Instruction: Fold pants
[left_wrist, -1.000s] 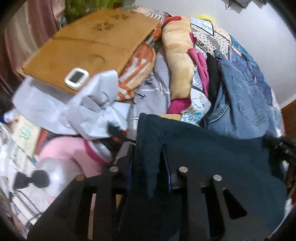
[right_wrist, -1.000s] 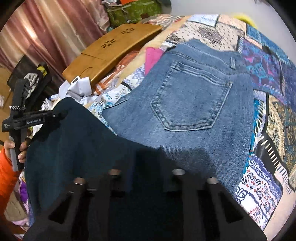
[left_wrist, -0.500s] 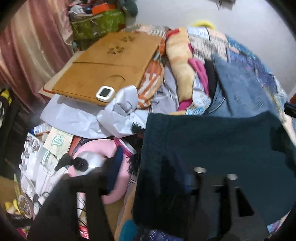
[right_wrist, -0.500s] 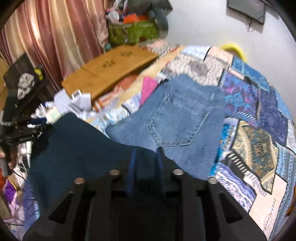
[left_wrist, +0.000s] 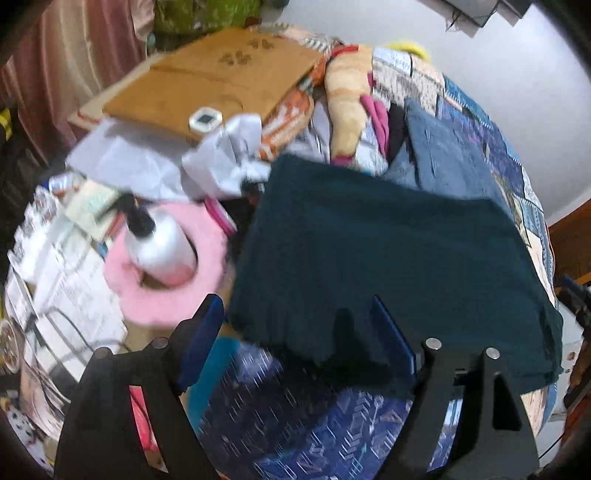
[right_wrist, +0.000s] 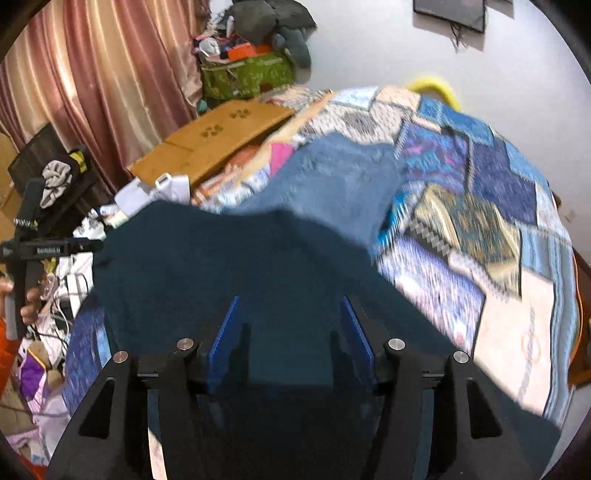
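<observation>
Nearest, the left gripper (left_wrist: 295, 328) hangs steeply over the bed's edge, its jaws opening wide with nothing pressed between the blue pads (left_wrist: 201, 332); the hem of the dark teal pants (left_wrist: 388, 258) lies just past them, free of the grip. The right gripper (right_wrist: 288, 332) is likewise opening, its 2 pads standing apart over the same cloth, which lies flat beneath and between them without being pinched. My reading is that both corners have just been let go so the folded panel can settle on its own: the pants lie as 1 broad, roughly squared slab on the quilt (right_wrist: 480, 221), partly overlapping the jeans (right_wrist: 332, 184) behind, which look like a finished or waiting piece. Off the bed's side sits clutter: a pink cushion (left_wrist: 166, 280) with a silvery bottle (left_wrist: 159, 247) resting in it, crumpled paper (left_wrist: 225, 155), and farther off a wooden board (left_wrist: 221, 85) bearing paw-print cutouts and a small white gadget (left_wrist: 205, 119). The left gripper's handle (right_wrist: 48, 250), seen from the right wrist, carries white lettering too blurred to read. Curtains (right_wrist: 92, 74) and a green bag (right_wrist: 247, 74) stand farthest.
</observation>
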